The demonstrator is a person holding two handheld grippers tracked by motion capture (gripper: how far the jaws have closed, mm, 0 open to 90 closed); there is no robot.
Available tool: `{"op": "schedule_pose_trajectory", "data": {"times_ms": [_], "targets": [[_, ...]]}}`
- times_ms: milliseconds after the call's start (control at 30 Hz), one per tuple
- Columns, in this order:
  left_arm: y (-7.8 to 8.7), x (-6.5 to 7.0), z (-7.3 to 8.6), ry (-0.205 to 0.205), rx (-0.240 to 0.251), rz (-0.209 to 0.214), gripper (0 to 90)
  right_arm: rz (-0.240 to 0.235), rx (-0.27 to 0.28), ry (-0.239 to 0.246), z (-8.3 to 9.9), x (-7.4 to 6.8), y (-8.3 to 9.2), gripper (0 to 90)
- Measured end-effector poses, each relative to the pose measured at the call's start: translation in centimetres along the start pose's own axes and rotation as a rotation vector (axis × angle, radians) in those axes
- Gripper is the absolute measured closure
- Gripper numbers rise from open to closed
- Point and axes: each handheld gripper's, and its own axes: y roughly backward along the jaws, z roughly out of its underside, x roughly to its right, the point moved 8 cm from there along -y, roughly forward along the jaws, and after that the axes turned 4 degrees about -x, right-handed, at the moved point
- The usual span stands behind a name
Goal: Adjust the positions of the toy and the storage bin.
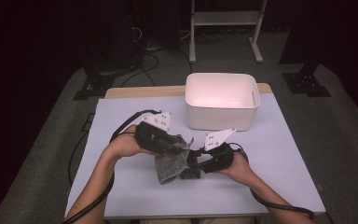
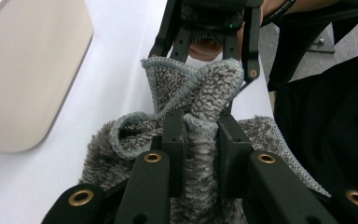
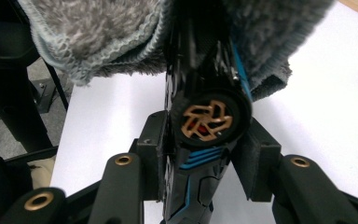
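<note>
While the left gripper (image 1: 179,147) pinches a fold of the grey cloth (image 1: 171,163) between its 2 closed jaws, the right gripper (image 1: 192,167) clamps a black toy car (image 3: 205,140) with blue stripes across its body. In the high view both tools meet near the table's (image 1: 279,154) centre, the left entering from 9 o'clock and the right from 3 o'clock, so that their tips sit just beside each other. The cloth hangs from the left jaws and drapes toward 6 o'clock, covering the front of the car. In the right gripper view the car's long axis runs from 6 to 12 o'clock, straight along the jaws, with 1 bronze-spoked wheel (image 3: 207,120) facing the camera and the far end buried under the cloth (image 3: 98,32). In the left gripper view the cloth (image 2: 196,88) rises in a hemmed ridge at 12 o'clock, directly between the 2 tools, with the right gripper (image 2: 209,28) beyond it. Wiping appears to be the work in hand; the next stroke likely turns on sliding cloth along the car's length. The white bin (image 1: 221,100) stands well apart at 12 o'clock, nearer the right hand (image 1: 240,169) than the left hand (image 1: 123,145).
</note>
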Motion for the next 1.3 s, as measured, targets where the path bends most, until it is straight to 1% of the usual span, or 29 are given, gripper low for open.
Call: {"op": "schedule_pose_trajectory", "data": {"times_ms": [33,100,133,167,267,300,367,400,433,533,567,667,767,900,967,1000,1033,1100,1167,1200,1300], "targets": [[-0.3,0.1,-0.6,-0.01,0.002,0.006,76.2,0.002,0.007,0.0,0.1,0.0,0.1,57.3],[-0.7,0.1,-1.2,-0.024,-0.002,0.012,76.2,0.006,0.01,0.002,0.2,-0.1,0.2,57.3],[-0.7,0.1,-1.2,-0.024,-0.002,0.012,76.2,0.009,0.009,0.002,0.3,-0.1,0.3,57.3],[-1.3,0.1,-1.9,-0.035,-0.004,0.019,76.2,0.01,0.011,-0.002,0.4,0.0,0.5,57.3],[-2.0,0.0,-2.8,-0.046,-0.007,0.031,76.2,0.01,0.017,-0.012,0.8,0.1,0.9,57.3],[-2.2,-0.2,-3.1,-0.057,-0.013,0.03,76.3,0.009,0.019,-0.015,0.9,0.1,1.1,57.3],[-2.4,-0.3,-3.4,-0.05,-0.01,0.036,76.3,0.019,0.017,-0.02,1.2,0.3,1.5,57.4],[-2.4,-0.3,-3.3,-0.048,-0.012,0.034,76.3,0.021,0.018,-0.022,1.3,0.3,1.6,60.1],[-2.3,-0.4,-3.2,-0.042,-0.009,0.029,76.3,0.013,0.031,-0.026,1.4,0.3,1.9,60.3],[-2.3,-0.4,-2.9,-0.03,0.006,0.031,76.4,0.005,0.033,-0.039,1.7,0.5,2.2,60.3],[-2.4,-0.5,-2.7,-0.022,0.013,0.033,76.4,0.005,0.029,-0.037,1.7,0.5,2.2,60.3],[-2.3,-0.4,-2.5,-0.018,0.029,0.037,76.4,0.005,0.016,-0.031,1.5,0.4,2.1,60.0],[-2.2,-0.3,-2.4,-0.023,0.019,0.033,76.3,0.009,0.009,-0.03,1.3,0.3,1.9,59.2],[-1.9,-0.2,-2.0,-0.018,0.016,0.024,76.3,0.012,0.012,-0.032,0.8,0.3,1.6,59.1],[-1.7,-0.1,-1.8,-0.013,0.021,0.024,76.3,0.016,0.009,-0.03,0.5,0.2,1.5,57.3],[-1.8,0.0,-1.9,-0.015,0.027,0.034,76.3,0.018,0.009,-0.028,0.4,0.2,1.4,55.6],[-1.9,0.1,-2.0,-0.02,0.028,0.037,76.3,0.011,0.001,-0.033,0.3,0.1,1.3,51.8],[-2.0,0.2,-2.1,-0.03,0.026,0.042,76.3,0.008,-0.016,-0.016,0.1,-0.1,1.0,52.1],[-2.1,0.3,-2.2,-0.041,0.022,0.046,76.2,0.025,-0.035,0.005,0.1,-0.2,0.6,55.6],[-2.1,0.3,-2.2,-0.043,0.02,0.043,76.1,0.032,-0.048,0.017,0.2,-0.1,0.5,55.8],[-1.6,0.1,-1.6,-0.031,0.013,0.02,75.8,0.025,-0.036,0.013,0.2,0.0,0.5,56.4]]}}
